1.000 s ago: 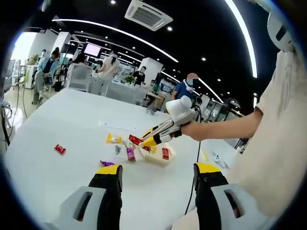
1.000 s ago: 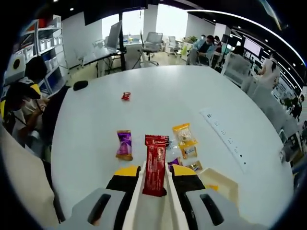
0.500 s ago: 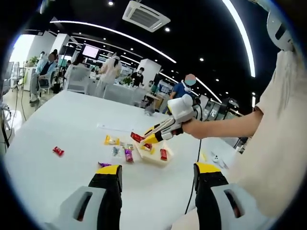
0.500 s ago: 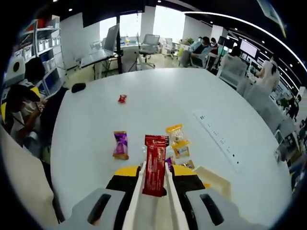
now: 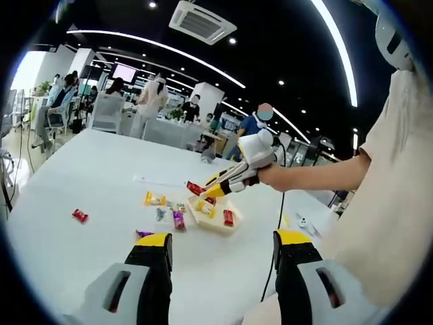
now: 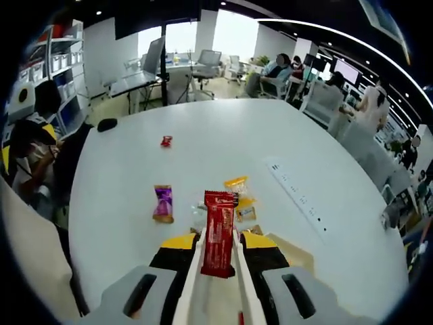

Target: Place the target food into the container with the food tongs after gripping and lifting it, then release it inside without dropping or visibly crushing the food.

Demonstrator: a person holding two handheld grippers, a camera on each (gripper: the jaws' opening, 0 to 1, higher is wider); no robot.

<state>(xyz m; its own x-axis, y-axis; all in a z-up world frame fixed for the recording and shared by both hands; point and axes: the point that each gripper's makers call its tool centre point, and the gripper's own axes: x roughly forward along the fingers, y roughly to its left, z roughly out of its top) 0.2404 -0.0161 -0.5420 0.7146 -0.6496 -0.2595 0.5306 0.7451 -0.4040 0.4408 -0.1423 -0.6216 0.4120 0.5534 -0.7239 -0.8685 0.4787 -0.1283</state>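
Both tongs held out in front, the right one clamped, the left one spread.

The left tongs [image 5: 223, 254] sit low in the left gripper view, their two yellow-tipped jaws wide apart with nothing between them. Across that view the person's right hand [image 5: 270, 177] grips the right tongs [image 5: 205, 196], forearm stretched in from the right side, the tongs pointing down and leftward. In the right gripper view the right tongs [image 6: 218, 245] have their jaws drawn close together, pressing from both sides on a red bar [image 6: 218, 232] that stands up between them and sticks out past the tips.
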